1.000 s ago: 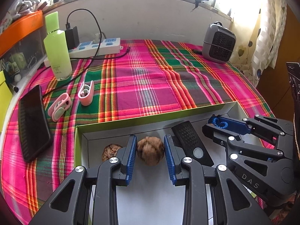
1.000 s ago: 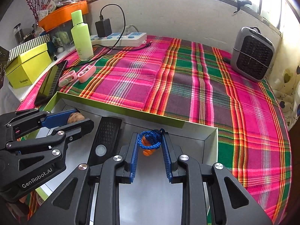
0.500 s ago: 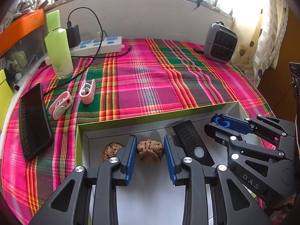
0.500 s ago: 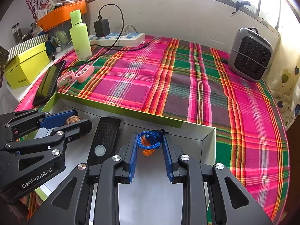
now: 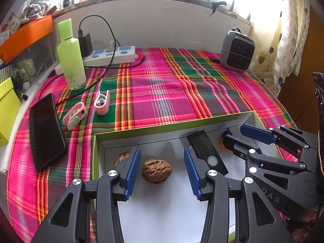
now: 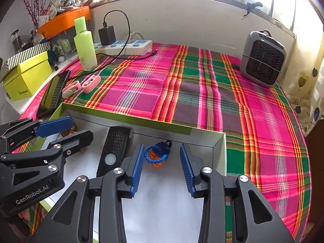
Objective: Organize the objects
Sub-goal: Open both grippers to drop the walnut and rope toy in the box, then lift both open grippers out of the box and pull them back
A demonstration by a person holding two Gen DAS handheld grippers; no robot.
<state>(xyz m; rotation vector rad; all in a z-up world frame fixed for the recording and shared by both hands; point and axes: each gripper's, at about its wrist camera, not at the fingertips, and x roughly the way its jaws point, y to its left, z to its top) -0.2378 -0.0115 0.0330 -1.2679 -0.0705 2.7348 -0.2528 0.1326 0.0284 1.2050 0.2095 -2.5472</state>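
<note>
A green-walled box [image 5: 162, 128] with a white floor sits at the near edge of the plaid table. In it lie a brown walnut [image 5: 157, 170], a second walnut [image 5: 121, 157] partly behind my left finger, a black remote [image 5: 206, 151] and a blue cord with an orange piece [image 6: 157, 156]. My left gripper [image 5: 162, 169] is open, its jaws either side of the walnut and clear of it. My right gripper [image 6: 161, 167] is open around the blue cord, which rests on the box floor. The remote also shows in the right wrist view [image 6: 113, 149].
On the cloth at the left lie a black phone [image 5: 45, 131] and two pink cases [image 5: 102, 102] [image 5: 75, 115]. A green bottle [image 5: 70, 56], a power strip [image 5: 109, 55] and a grey heater [image 5: 237, 51] stand at the back. A yellow box [image 6: 26, 76] sits far left.
Both grippers have opened. The left let go of the walnut, which now lies on the box floor; the right let go of the blue cord. Both pulled back slightly.
</note>
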